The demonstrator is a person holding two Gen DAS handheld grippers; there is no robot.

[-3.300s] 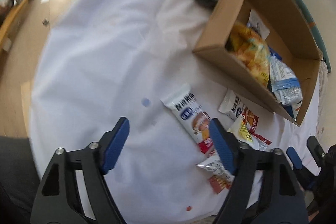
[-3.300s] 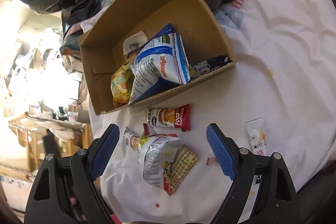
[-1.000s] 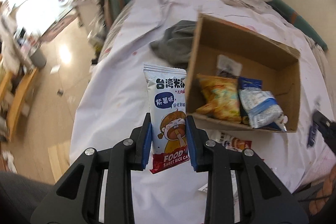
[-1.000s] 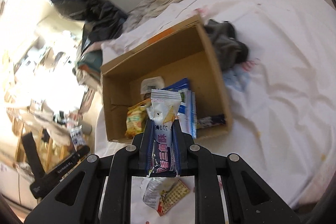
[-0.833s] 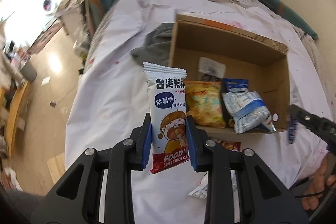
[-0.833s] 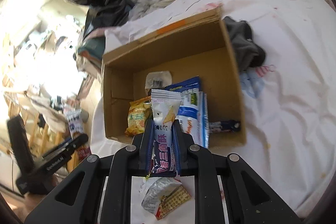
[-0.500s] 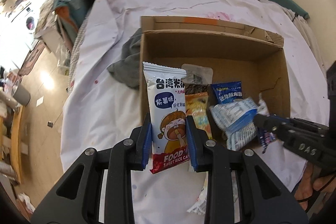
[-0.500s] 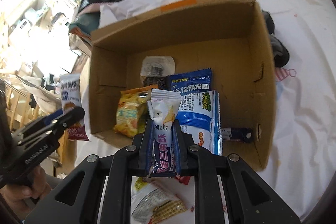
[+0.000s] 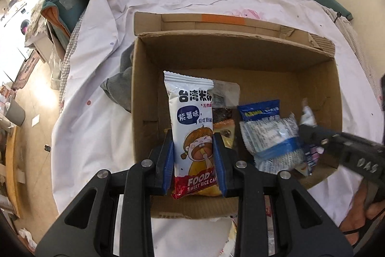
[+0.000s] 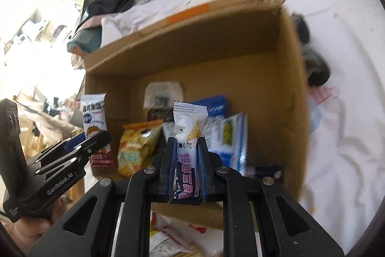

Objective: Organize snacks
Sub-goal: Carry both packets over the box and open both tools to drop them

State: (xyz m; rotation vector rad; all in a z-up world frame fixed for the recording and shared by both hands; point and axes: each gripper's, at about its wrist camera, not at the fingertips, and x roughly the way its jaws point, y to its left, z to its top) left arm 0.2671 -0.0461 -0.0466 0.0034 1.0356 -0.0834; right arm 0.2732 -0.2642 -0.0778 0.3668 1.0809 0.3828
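The left gripper point(image 9: 194, 160) is clamped on a white rice cake packet point(image 9: 192, 129), which it holds upright over the left part of the open cardboard box point(image 9: 231, 57). The right gripper point(image 10: 186, 168) is clamped on a narrow white and dark blue snack bar point(image 10: 188, 153), also over the box.

Inside the box some snacks already lie: a yellow chip bag point(image 10: 136, 148), a blue and white bag point(image 9: 269, 139), and a dark packet point(image 9: 222, 110) behind them. So the task looks partly done.

Both held packets are not yet released. On the white sheet point(image 9: 96, 117) in front of the box some more packets point(image 10: 173, 233) remain, perhaps two or three; the view there is blurred.
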